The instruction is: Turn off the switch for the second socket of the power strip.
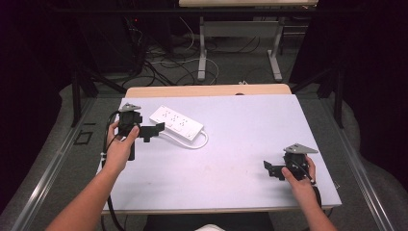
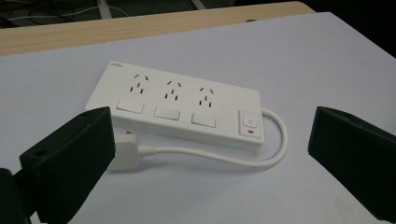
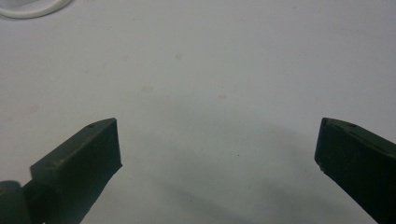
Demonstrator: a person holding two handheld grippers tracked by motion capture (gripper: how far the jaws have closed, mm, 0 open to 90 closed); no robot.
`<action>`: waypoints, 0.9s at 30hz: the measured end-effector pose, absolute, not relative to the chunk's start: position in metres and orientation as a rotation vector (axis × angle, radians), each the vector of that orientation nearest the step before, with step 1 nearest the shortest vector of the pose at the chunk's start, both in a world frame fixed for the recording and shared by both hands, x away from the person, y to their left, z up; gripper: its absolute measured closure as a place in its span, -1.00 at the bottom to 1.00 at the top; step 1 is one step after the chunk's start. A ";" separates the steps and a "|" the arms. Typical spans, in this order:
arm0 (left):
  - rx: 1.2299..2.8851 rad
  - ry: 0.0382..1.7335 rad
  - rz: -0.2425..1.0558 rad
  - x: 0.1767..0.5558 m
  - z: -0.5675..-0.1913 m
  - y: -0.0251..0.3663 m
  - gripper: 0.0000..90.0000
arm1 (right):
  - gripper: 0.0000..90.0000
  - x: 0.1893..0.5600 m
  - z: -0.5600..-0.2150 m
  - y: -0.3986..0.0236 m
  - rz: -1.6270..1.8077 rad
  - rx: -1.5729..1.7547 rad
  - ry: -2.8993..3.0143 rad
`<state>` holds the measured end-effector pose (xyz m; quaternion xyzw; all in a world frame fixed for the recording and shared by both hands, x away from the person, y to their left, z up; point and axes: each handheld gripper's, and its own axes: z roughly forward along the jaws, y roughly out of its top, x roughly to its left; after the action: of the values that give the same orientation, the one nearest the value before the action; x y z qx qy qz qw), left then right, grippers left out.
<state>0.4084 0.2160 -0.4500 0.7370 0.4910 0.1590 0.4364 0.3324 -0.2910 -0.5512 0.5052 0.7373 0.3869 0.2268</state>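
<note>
High view: left claw, spread wide, faces the power strip; right claw gapes wide over the table.

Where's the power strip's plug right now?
In the left gripper view the plug lies on the table just in front of the power strip, beside the open left gripper.

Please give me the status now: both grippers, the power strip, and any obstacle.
Left gripper open, jaws facing the power strip, no contact. Right gripper open over bare table. Strip lies flat, its plug and cable in front of it.
</note>
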 end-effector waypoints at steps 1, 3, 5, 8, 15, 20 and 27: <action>1.837 1.223 0.397 0.406 -0.450 0.218 -0.99 | -1.00 0.332 -0.551 -0.291 1.067 1.394 2.032; 1.817 1.232 0.386 0.401 -0.451 0.219 -0.99 | -1.00 0.332 -0.551 -0.291 1.067 1.393 2.032; 1.807 1.234 0.382 0.397 -0.452 0.221 -0.99 | -1.00 0.332 -0.551 -0.291 1.066 1.393 2.032; 1.797 1.233 0.376 0.390 -0.454 0.224 -0.98 | -1.00 0.332 -0.551 -0.291 1.064 1.389 2.033; 1.791 1.227 0.373 0.373 -0.458 0.234 -0.98 | -1.00 0.332 -0.551 -0.291 1.063 1.393 2.029; 1.801 1.236 0.357 0.361 -0.463 0.241 -0.97 | -1.00 0.332 -0.551 -0.291 1.064 1.390 2.032; 1.781 1.242 0.369 0.347 -0.470 0.247 -0.96 | -1.00 0.332 -0.551 -0.291 1.062 1.385 2.034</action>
<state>0.3472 0.2474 -0.4696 0.7212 0.5029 0.1494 0.4524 0.3323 -0.2908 -0.5506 0.5032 0.7388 0.3857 0.2286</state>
